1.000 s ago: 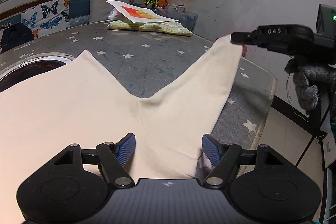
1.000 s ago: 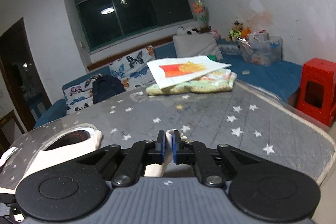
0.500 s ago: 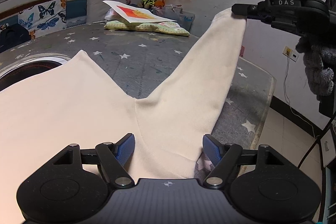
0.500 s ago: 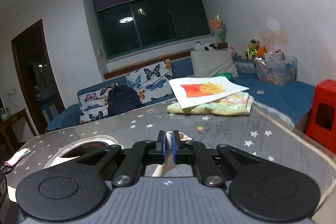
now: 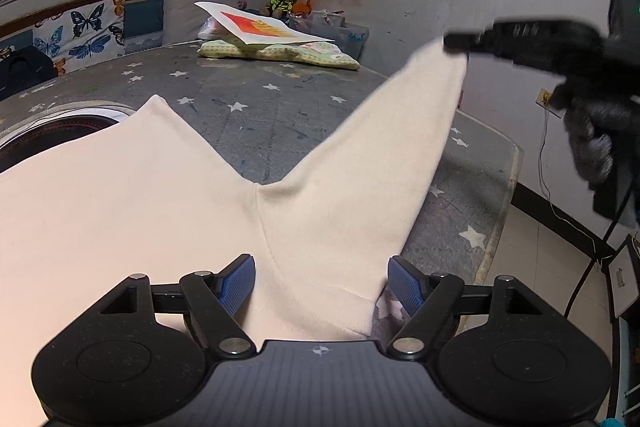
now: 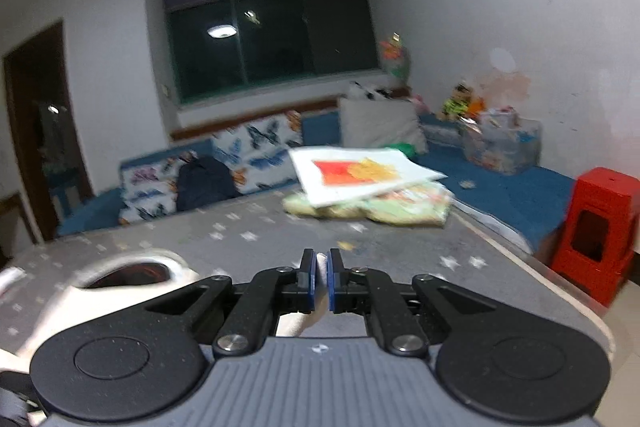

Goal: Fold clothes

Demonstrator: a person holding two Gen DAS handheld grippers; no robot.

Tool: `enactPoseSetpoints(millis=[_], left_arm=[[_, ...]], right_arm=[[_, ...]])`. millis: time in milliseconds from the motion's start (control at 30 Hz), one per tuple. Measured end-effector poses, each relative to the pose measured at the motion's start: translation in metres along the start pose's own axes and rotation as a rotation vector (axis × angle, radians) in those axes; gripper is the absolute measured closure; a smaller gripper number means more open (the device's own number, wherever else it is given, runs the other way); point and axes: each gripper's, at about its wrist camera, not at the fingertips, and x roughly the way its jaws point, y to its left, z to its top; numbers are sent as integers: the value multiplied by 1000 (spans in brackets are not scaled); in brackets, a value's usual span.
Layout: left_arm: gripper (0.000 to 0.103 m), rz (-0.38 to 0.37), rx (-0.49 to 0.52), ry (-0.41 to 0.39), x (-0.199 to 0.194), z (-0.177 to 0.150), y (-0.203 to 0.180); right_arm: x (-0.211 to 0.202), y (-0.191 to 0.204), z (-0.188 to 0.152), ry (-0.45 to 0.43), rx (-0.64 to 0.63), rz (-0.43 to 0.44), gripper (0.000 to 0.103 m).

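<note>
Two grippers: right gripper [image 6: 319, 283] clamps cream garment [image 5: 160, 195] sleeve tip, left gripper [image 5: 320, 285] spread wide w/ fabric between.

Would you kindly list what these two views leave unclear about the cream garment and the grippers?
- Left wrist view: the cream garment runs past the left edge and under the left gripper, so its kind is unclear.
- Same view: the right gripper is motion-blurred.
- Right wrist view: blurred; only a sliver of cloth shows between the shut fingers.

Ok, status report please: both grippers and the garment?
Left gripper open, over the cream garment. Right gripper shut on sleeve end, lifted off the table. Nothing in the way.
</note>
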Motion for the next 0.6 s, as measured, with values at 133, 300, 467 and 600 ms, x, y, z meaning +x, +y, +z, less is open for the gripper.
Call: enactPoseSetpoints(millis=[133,300,467,600], left_arm=[[26,0,6,1,0,0,0],[26,5,-1,7,0,1,0],[21,27,-25,-5,-8,3,3],[16,55,-34,-32,-20,6,5]], right_arm=[[18,-16,-20,73,-2,-82,98],[37,-27,-41,166,-15,-132,97],[37,-27,-47,172,-19,-155,83],[34,-15,-45,165,-41,-118,59]])
